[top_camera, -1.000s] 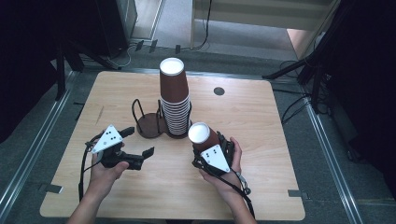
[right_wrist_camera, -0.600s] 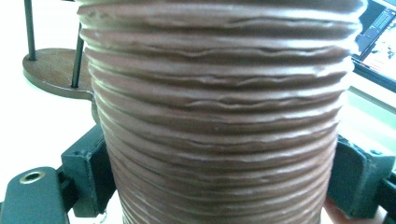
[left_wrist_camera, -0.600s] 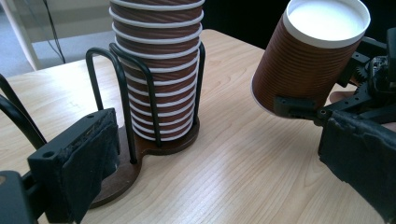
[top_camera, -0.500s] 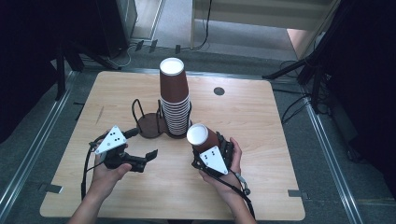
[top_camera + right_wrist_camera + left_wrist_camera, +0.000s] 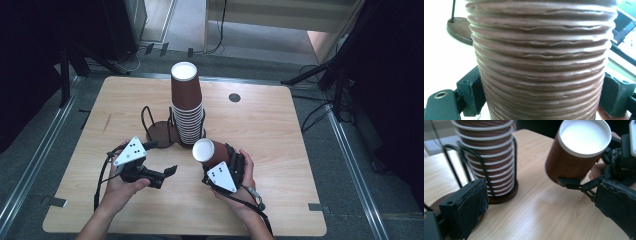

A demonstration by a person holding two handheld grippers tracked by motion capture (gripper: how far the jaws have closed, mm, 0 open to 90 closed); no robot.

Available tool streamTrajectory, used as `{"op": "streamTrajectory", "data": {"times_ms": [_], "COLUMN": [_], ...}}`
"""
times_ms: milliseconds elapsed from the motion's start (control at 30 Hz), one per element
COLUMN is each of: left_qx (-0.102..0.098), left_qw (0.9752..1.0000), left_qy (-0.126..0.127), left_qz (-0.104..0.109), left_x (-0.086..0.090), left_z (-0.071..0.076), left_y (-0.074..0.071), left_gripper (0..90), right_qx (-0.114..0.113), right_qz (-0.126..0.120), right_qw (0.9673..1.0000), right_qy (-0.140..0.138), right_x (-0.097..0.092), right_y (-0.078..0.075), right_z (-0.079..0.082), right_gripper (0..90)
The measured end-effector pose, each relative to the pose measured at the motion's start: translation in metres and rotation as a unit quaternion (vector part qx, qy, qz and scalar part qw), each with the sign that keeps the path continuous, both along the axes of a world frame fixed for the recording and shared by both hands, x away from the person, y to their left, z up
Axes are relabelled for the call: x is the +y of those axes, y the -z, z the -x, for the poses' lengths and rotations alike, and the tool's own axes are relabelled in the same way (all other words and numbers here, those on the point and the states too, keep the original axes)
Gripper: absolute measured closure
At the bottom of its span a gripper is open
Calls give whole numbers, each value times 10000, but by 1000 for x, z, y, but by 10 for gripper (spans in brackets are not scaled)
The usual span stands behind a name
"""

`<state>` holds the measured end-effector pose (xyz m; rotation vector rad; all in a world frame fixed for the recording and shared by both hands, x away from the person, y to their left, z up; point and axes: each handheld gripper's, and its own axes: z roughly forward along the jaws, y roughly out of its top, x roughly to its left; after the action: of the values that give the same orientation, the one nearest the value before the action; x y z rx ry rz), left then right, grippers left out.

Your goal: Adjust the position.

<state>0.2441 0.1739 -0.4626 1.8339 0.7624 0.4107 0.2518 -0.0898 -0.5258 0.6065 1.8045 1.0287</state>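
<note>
Ribbed brown paper cup [image 5: 541, 62], pale matt wood-grain table [image 5: 270, 125], thin black wire rack [image 5: 150, 120].

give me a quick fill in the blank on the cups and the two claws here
1. The right claw is shut on a single brown ribbed paper cup whose flat end is coloured ____.
2. The left claw holds nothing and its jaws are ____.
3. The tall stack of brown paper cups stands in a black ____ holder.
4. The holder rests on a light ____ table.

Missing words: white; open; wire; wooden
</note>
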Motion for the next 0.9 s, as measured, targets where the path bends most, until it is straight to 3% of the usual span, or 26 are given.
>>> {"op": "streamTrajectory", "data": {"times_ms": [200, 433, 667, 900], "left_qx": [-13, 34, 91, 105], "left_qw": [9995, 9986, 9959, 9945], "left_qy": [234, 328, 649, 670], "left_qz": [-208, -410, -618, -797], "left_x": [-11, -22, -34, -43], "left_z": [3, 5, 7, 9], "left_y": [1, 2, 6, 6], "left_gripper": [0, 35, 44, 0], "right_qx": [-20, -131, -202, -262], "right_qz": [169, 393, 590, 676], "right_qw": [9997, 9984, 9966, 9948], "right_qy": [-154, -391, -546, -713], "right_x": [3, 13, 17, 20], "right_y": [3, 7, 12, 14], "right_z": [3, 10, 14, 17], "right_gripper": [115, 115, 115, 114]}}
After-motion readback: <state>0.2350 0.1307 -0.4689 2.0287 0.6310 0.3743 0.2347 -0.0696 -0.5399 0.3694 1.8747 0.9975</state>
